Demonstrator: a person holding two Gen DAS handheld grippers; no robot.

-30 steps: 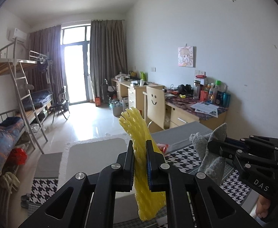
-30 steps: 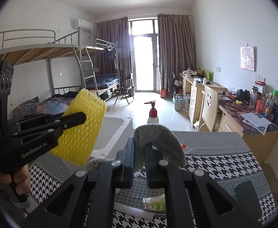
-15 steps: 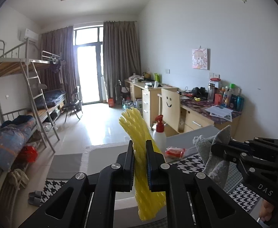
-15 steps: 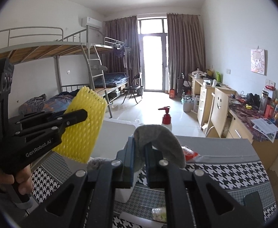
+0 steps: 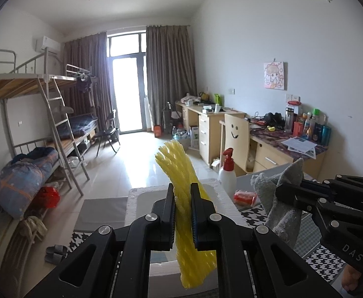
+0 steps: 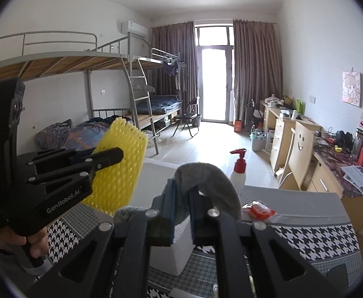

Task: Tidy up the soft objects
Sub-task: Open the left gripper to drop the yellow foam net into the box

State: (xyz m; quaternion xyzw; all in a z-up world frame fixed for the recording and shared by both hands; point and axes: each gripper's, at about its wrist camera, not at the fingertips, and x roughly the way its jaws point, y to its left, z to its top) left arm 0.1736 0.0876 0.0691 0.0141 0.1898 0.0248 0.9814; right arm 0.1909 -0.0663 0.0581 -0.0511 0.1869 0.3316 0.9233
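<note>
My left gripper [image 5: 182,196] is shut on a yellow foam net sleeve [image 5: 181,178], held upright above a white foam box [image 5: 136,198]. The sleeve also shows in the right wrist view [image 6: 121,173], with the left gripper [image 6: 116,155] clamped on it. My right gripper [image 6: 181,193] is shut on a grey cloth [image 6: 206,181] that drapes over its fingers. The cloth also shows in the left wrist view [image 5: 278,196], held by the right gripper [image 5: 280,191], to the right of the sleeve. Both are raised over the houndstooth-covered table [image 6: 305,238].
A white spray bottle with a red pump [image 6: 238,171] stands behind the foam box [image 6: 171,255]. A red packet [image 6: 258,209] lies on the table to the right. Bunk beds [image 6: 106,74] stand on the left, desks and a chair [image 6: 300,154] on the right.
Both grippers rose and tilted up together, still holding the sleeve and the cloth. The spray bottle and red packet have come more fully into view.
</note>
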